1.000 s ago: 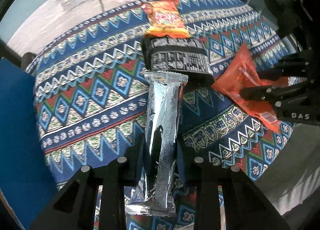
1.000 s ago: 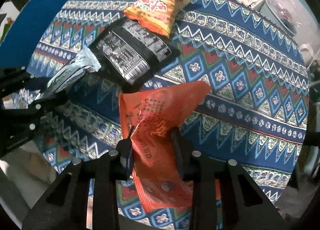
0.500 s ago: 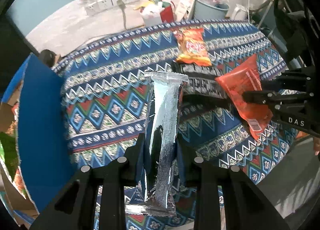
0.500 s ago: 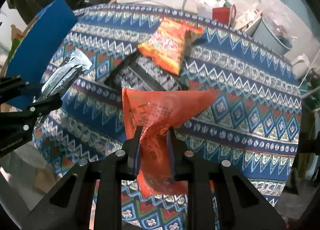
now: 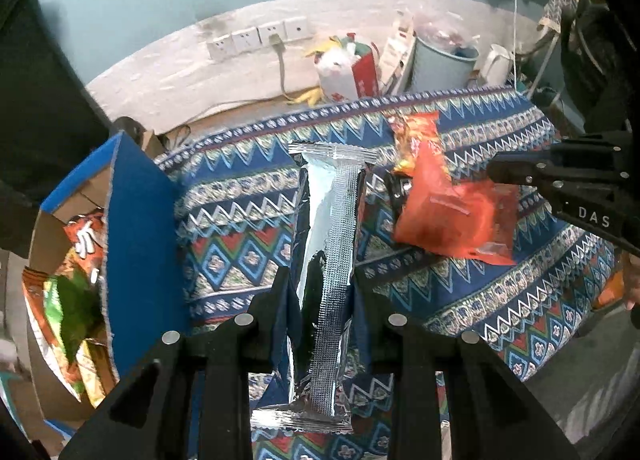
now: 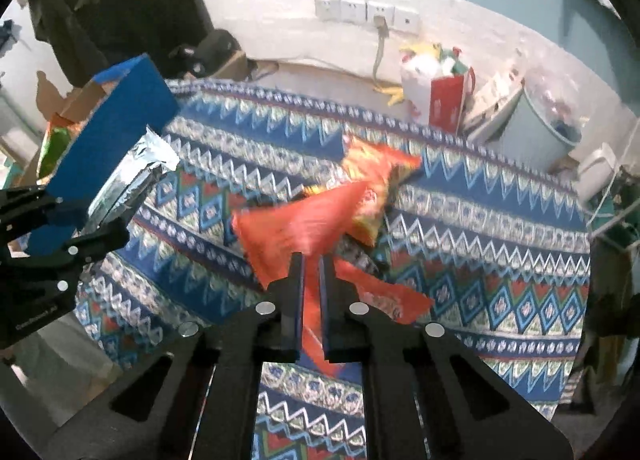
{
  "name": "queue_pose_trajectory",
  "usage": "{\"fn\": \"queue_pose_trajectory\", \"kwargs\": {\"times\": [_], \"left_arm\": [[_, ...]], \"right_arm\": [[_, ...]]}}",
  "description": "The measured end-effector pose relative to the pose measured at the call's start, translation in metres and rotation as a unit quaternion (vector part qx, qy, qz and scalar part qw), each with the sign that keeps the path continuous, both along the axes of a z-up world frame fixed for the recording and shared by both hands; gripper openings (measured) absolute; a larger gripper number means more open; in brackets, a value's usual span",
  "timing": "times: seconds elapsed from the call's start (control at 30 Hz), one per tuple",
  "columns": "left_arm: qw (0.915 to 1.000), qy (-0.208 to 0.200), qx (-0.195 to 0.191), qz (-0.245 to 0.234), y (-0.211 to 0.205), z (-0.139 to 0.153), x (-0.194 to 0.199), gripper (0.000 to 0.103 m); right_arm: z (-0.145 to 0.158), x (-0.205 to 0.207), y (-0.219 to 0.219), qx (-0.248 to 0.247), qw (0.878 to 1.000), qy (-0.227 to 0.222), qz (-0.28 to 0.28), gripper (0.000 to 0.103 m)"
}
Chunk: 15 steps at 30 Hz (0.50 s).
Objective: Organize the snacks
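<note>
Two packets in my fingers: silver packet (image 5: 328,260) left, red packet (image 6: 304,220) right; box (image 5: 136,228) partly filled, orange bag (image 6: 372,188) remains on worktop.

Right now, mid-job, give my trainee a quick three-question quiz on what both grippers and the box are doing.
1. True or false: the left gripper is shut on a silver packet.
2. What does the right gripper hold? A) a green bag B) an orange-red packet C) nothing
3. Fill in: the blue box beside the patterned cloth already holds ____.

Key: 1 true; 2 B; 3 snack bags.
</note>
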<state>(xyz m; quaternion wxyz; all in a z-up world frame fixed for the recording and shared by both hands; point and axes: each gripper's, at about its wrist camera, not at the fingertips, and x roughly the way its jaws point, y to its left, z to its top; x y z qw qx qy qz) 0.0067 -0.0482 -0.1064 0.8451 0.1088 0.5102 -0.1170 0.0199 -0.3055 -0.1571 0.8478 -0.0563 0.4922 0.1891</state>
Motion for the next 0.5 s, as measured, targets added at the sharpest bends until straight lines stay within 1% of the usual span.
{"fn": "queue_pose_trajectory", "kwargs": {"times": [0.1, 0.17, 0.2, 0.23, 0.3, 0.37, 0.4, 0.5], "left_arm": [[0.9999, 0.003, -0.008, 0.010, 0.008, 0.001, 0.003, 0.029], [0.9997, 0.009, -0.014, 0.016, 0.012, 0.000, 0.005, 0.029], [0.9996, 0.011, -0.016, 0.019, 0.014, -0.002, 0.006, 0.029], [0.9996, 0.013, -0.016, 0.021, 0.016, -0.003, 0.007, 0.029], [0.9995, 0.016, -0.015, 0.023, 0.017, -0.008, 0.007, 0.029], [0.9992, 0.023, -0.019, 0.027, 0.019, -0.013, 0.008, 0.029], [0.9989, 0.030, -0.023, 0.027, 0.019, -0.017, 0.010, 0.029], [0.9988, 0.038, -0.018, 0.026, 0.016, -0.026, 0.012, 0.029]], "right_arm": [[0.005, 0.004, 0.005, 0.007, 1.000, -0.003, 0.007, 0.006], [0.004, 0.007, 0.006, 0.014, 1.000, 0.009, 0.011, 0.006], [0.003, 0.009, 0.005, 0.010, 1.000, 0.008, 0.008, 0.007], [0.001, 0.011, 0.005, 0.002, 1.000, 0.015, 0.011, 0.012], [-0.004, 0.012, 0.004, -0.014, 1.000, 0.020, 0.018, 0.051], [-0.005, 0.010, 0.001, -0.032, 0.999, 0.010, 0.028, 0.064], [-0.007, 0.009, 0.000, -0.040, 0.998, 0.013, 0.037, 0.071], [-0.017, 0.007, -0.006, -0.060, 0.996, 0.034, 0.060, 0.071]]}}
